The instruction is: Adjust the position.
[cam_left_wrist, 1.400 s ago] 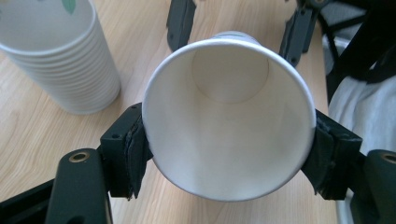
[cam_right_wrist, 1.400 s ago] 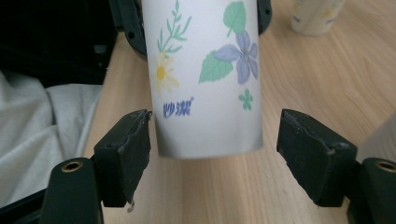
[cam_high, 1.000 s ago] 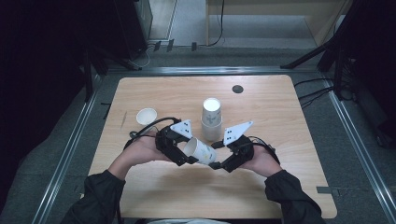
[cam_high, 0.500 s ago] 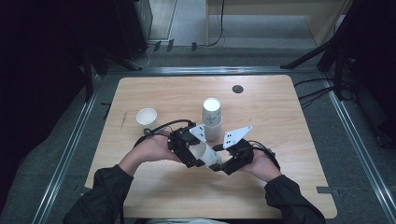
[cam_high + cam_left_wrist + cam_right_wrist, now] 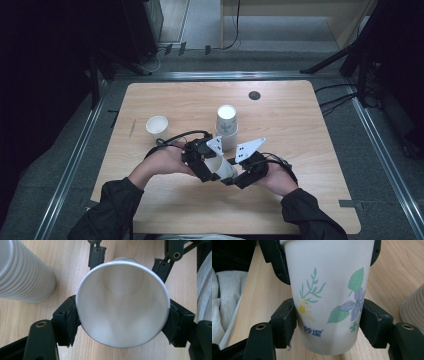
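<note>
A white paper cup (image 5: 223, 169) printed with flowers lies level between my two grippers above the front middle of the wooden table (image 5: 300, 125). My left gripper (image 5: 212, 170) holds its rim end; in the left gripper view the cup's open mouth (image 5: 122, 305) faces me and both pads (image 5: 71, 320) touch the rim, though these jaws have just been opening a little. My right gripper (image 5: 236, 175) has just been closing; its pads (image 5: 373, 322) press the cup (image 5: 329, 290) near its base.
A tall stack of paper cups (image 5: 226, 126) stands just behind the grippers, also close by as the stack (image 5: 22, 272) and the stack (image 5: 414, 307). A single cup (image 5: 157, 126) stands upright to the left. A black round spot (image 5: 254, 95) marks the far table.
My left gripper has carried the cup to the right, toward the right gripper. The right jaws have closed on the cup's base end.
</note>
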